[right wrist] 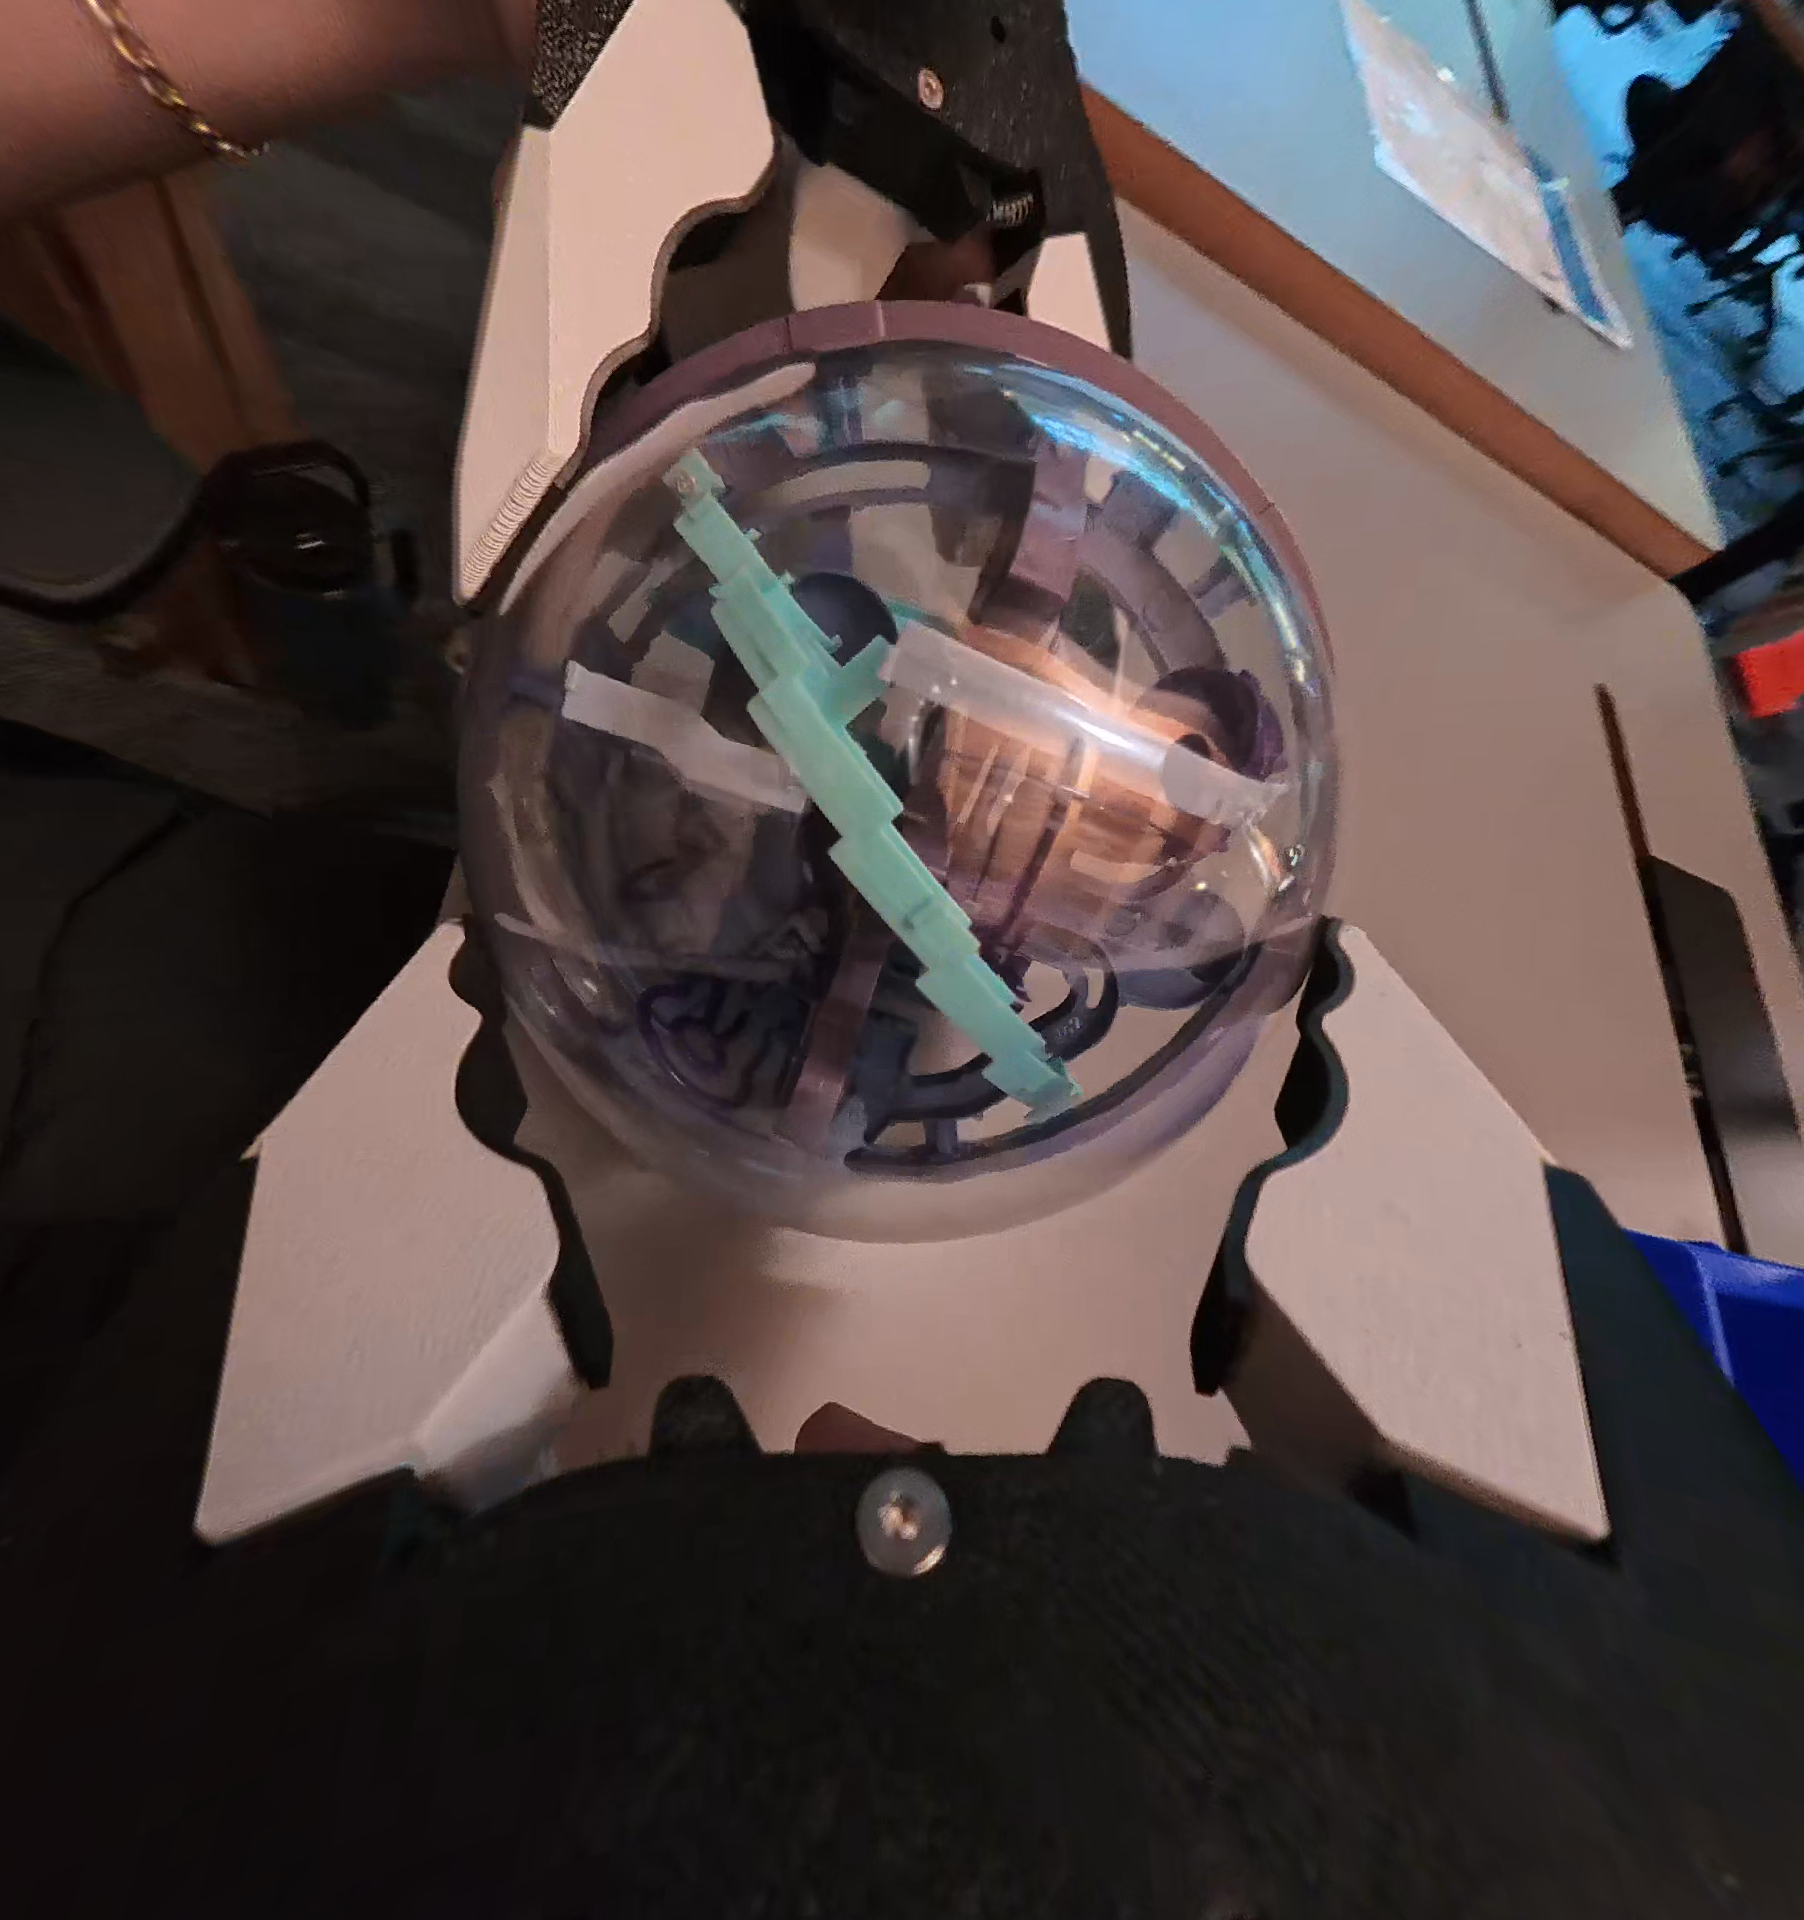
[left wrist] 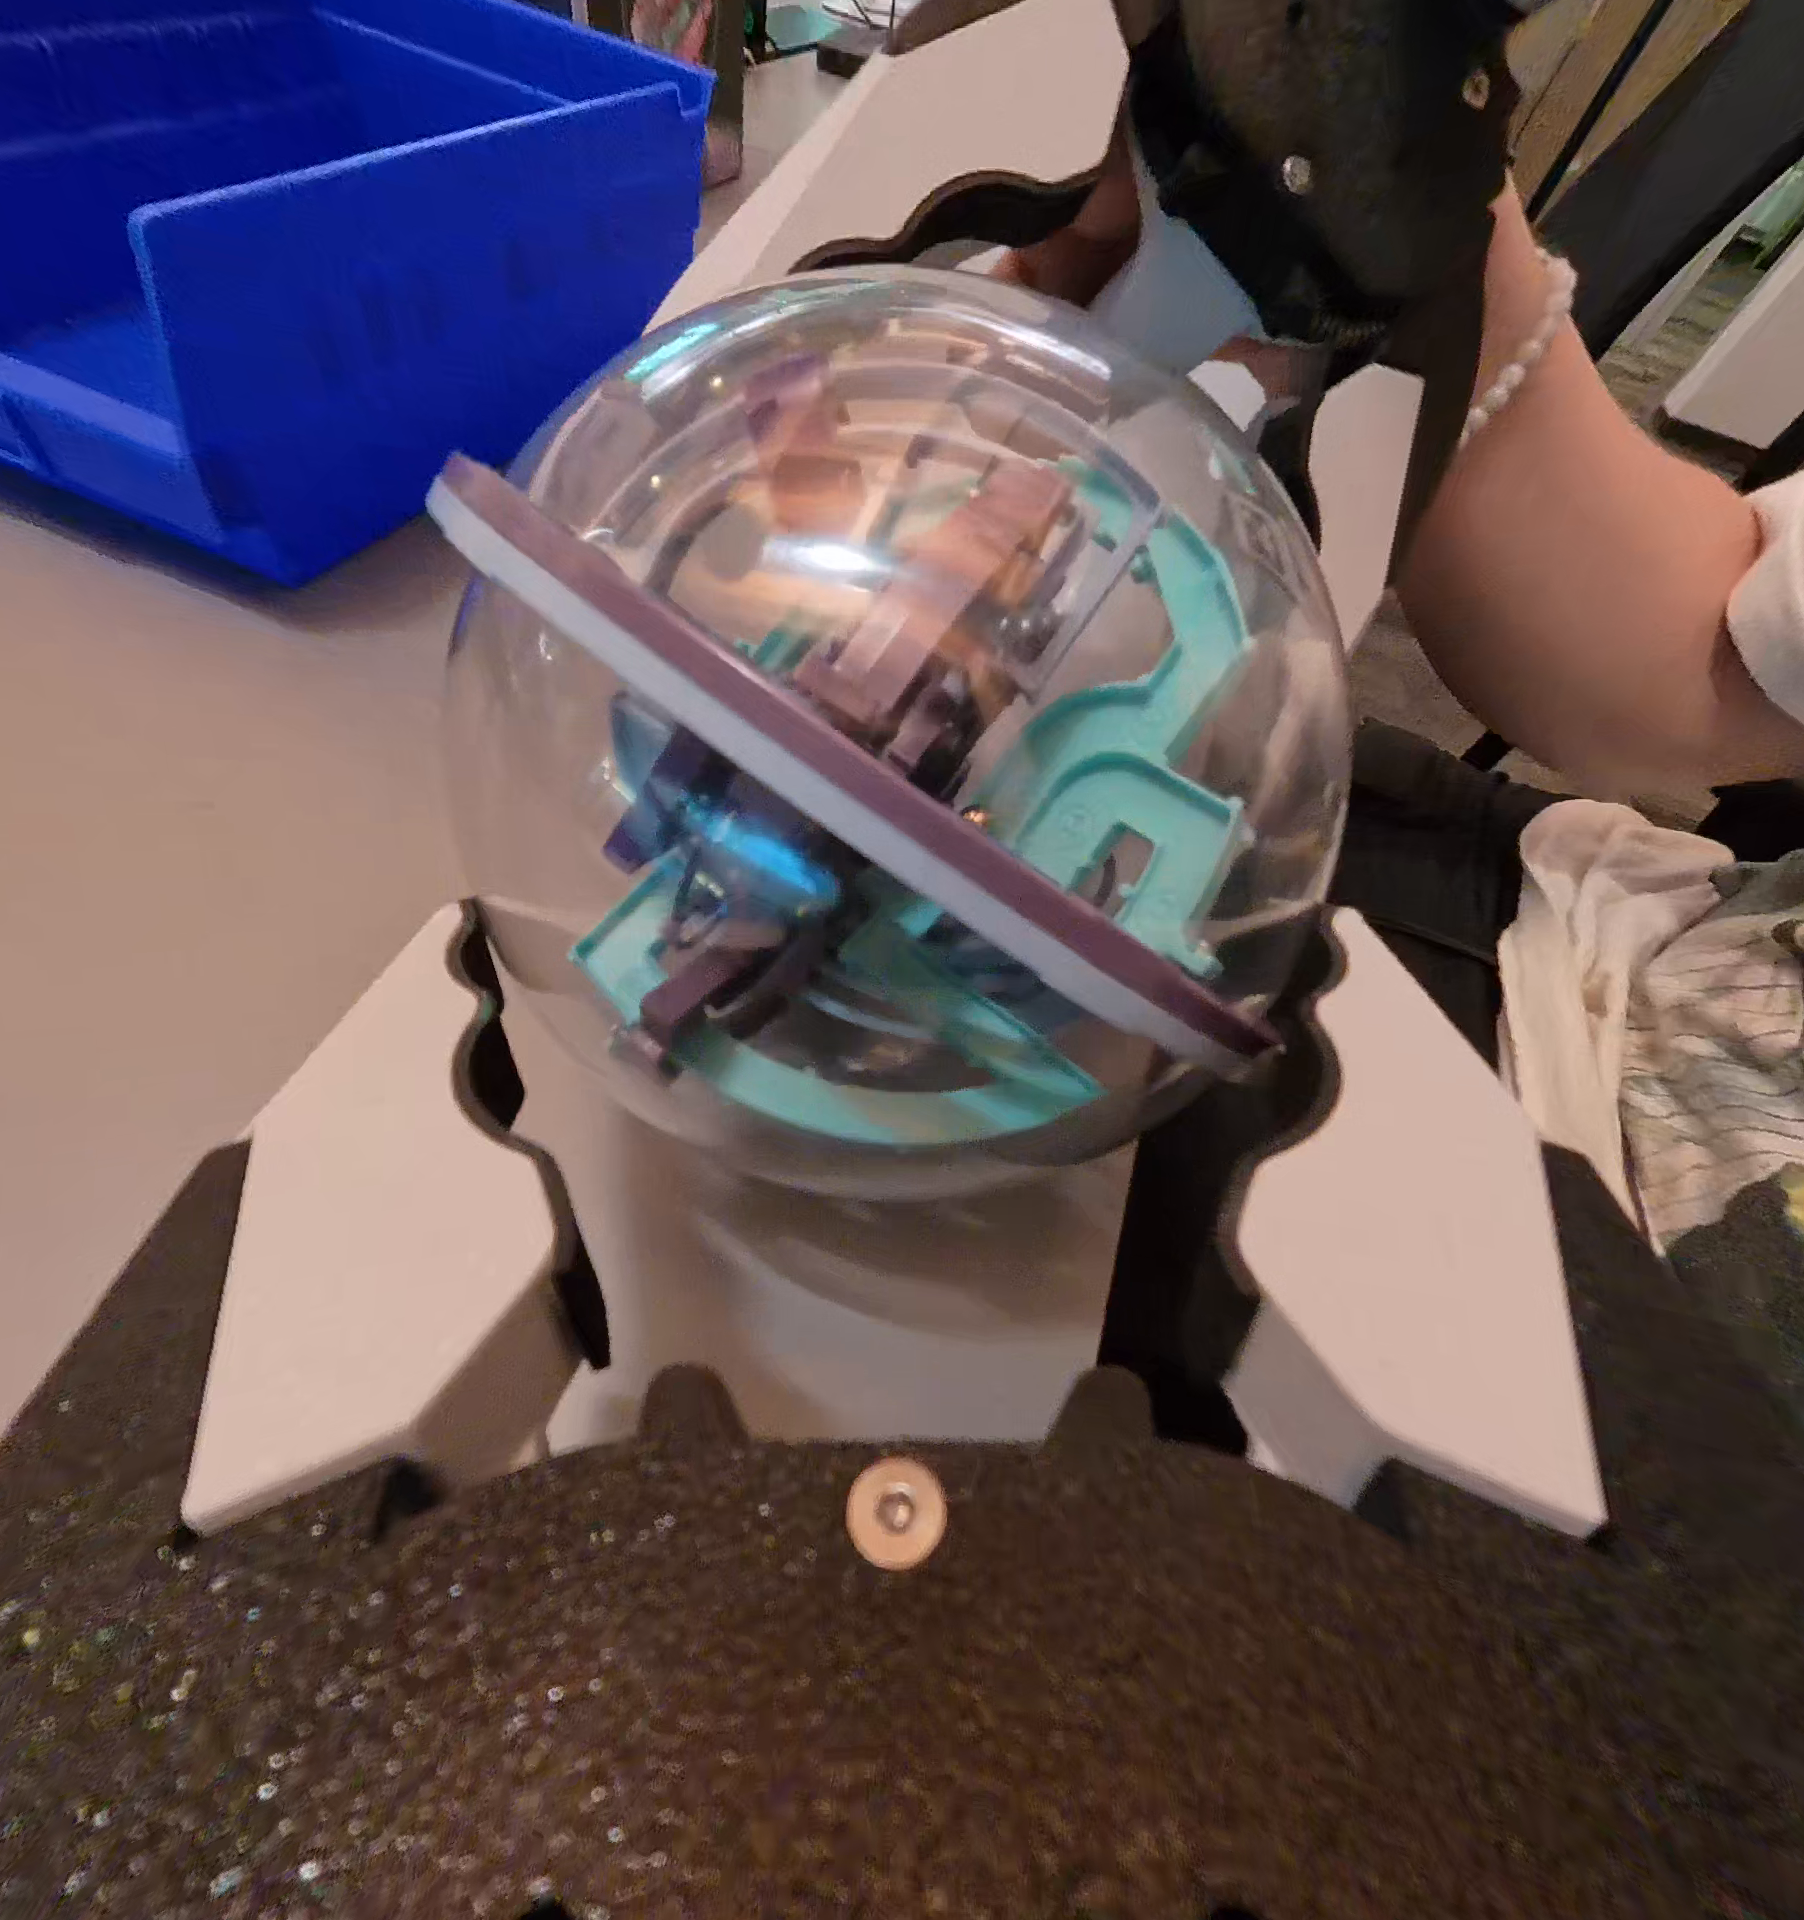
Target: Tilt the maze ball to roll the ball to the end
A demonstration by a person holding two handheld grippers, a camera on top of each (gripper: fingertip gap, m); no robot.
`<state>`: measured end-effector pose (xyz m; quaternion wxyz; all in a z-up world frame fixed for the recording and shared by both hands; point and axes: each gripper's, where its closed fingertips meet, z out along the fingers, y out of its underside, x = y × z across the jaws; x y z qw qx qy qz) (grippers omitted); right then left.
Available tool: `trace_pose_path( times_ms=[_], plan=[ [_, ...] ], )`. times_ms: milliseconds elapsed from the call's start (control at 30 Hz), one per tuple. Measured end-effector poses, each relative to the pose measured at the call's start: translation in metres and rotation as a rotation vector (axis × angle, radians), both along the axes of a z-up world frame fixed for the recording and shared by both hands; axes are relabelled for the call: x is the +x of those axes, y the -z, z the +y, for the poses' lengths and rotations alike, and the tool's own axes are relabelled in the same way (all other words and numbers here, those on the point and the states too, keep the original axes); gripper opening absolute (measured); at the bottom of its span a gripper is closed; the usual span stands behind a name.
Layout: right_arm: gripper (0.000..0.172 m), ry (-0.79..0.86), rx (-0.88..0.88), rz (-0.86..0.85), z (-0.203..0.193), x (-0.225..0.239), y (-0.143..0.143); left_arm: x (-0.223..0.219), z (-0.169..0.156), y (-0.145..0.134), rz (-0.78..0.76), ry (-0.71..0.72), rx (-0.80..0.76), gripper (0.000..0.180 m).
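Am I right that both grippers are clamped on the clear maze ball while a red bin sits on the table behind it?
Not quite: the bin is blue, not red, as the left wrist view shows. Both grippers do clamp the clear maze ball from opposite sides.

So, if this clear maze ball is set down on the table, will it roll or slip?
The maze ball is round, so it would probably roll. Its shell looks smooth and glossy, so likely slippery. It seems rigid and hollow, probably light.

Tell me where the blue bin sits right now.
In the left wrist view the blue bin sits on the table at upper left, behind and left of the maze ball; the right wrist view shows only its corner at the lower right edge.
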<state>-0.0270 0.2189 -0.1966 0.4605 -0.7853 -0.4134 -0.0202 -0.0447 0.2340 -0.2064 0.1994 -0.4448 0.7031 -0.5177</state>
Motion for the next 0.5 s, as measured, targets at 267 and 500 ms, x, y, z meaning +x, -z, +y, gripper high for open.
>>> trace_pose_path(
  times_ms=[267,500],
  plan=[
    [0.146,0.186,0.185,-0.042,0.002,-0.003,0.0,0.006,0.002,-0.011,0.008,-0.056,-0.099,0.146],
    [0.145,0.327,0.374,-0.003,0.016,-0.01,0.001,0.008,0.016,-0.019,0.037,-0.159,-0.147,0.148]
  ],
)
